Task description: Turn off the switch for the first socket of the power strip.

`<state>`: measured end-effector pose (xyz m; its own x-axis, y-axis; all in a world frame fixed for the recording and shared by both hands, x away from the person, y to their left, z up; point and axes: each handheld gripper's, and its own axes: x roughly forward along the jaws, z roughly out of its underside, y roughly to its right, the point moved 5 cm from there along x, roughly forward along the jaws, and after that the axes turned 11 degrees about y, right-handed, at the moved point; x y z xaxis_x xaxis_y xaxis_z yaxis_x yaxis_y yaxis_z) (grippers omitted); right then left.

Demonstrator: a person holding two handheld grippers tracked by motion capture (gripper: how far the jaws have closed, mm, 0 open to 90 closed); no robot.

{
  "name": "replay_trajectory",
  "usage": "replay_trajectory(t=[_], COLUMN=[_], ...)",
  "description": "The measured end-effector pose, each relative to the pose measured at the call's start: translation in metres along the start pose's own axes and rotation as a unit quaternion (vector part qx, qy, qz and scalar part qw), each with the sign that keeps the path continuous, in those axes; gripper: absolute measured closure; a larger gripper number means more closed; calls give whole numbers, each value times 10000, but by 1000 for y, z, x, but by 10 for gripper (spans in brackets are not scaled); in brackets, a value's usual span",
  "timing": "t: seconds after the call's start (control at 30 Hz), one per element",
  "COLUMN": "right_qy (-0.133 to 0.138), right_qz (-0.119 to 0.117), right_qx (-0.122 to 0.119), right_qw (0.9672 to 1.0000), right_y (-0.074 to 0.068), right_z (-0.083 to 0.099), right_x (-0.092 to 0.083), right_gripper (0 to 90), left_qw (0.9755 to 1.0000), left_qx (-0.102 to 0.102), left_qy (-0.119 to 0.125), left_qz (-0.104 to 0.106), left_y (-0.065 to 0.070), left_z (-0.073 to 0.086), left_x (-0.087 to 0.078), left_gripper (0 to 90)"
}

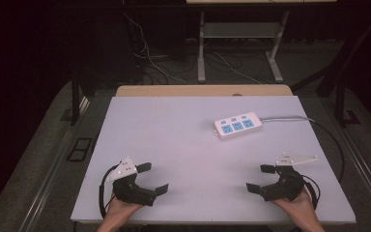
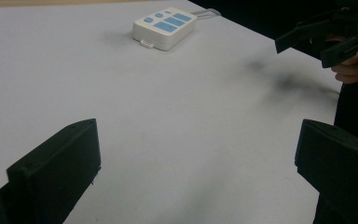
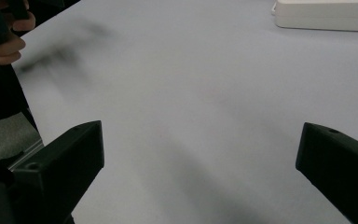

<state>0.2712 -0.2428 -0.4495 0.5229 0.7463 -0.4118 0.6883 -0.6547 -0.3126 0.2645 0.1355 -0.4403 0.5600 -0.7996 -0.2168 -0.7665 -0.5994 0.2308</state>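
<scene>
A white power strip (image 1: 237, 125) with blue sockets lies on the white tabletop (image 1: 183, 145), right of centre toward the back, its grey cable running off to the right. My left gripper (image 1: 153, 178) rests open at the front left, jaws wide apart and empty. At the front right my right gripper (image 1: 260, 178) is open too, nothing between its jaws. In the left gripper view the power strip (image 2: 164, 27) sits far ahead and the right gripper (image 2: 326, 39) shows at the upper right. The right gripper view catches the power strip (image 3: 326, 15) at its top right edge.
A wooden board edge (image 1: 203, 90) runs along the back of the table. Beyond it stand a desk frame (image 1: 239, 46) and loose cables on the floor. A black cable (image 1: 335, 145) loops along the table's right side.
</scene>
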Motion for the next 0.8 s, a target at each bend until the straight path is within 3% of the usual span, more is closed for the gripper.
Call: replay_trajectory(t=[0.37, 0.8], right_qy=[-192, -398], right_qz=[21, -56], right_qx=[65, -40], right_qw=[9998, 9992], right_y=[4, 7], right_z=[-5, -20], right_x=[2, 6], right_gripper=[7, 7], left_qw=[10000, 10000], left_qx=[-13, -1], left_qy=[-24, -27], left_qz=[30, 26], left_y=[0, 1], left_z=[1, 1], left_x=[0, 0], left_gripper=[0, 0])
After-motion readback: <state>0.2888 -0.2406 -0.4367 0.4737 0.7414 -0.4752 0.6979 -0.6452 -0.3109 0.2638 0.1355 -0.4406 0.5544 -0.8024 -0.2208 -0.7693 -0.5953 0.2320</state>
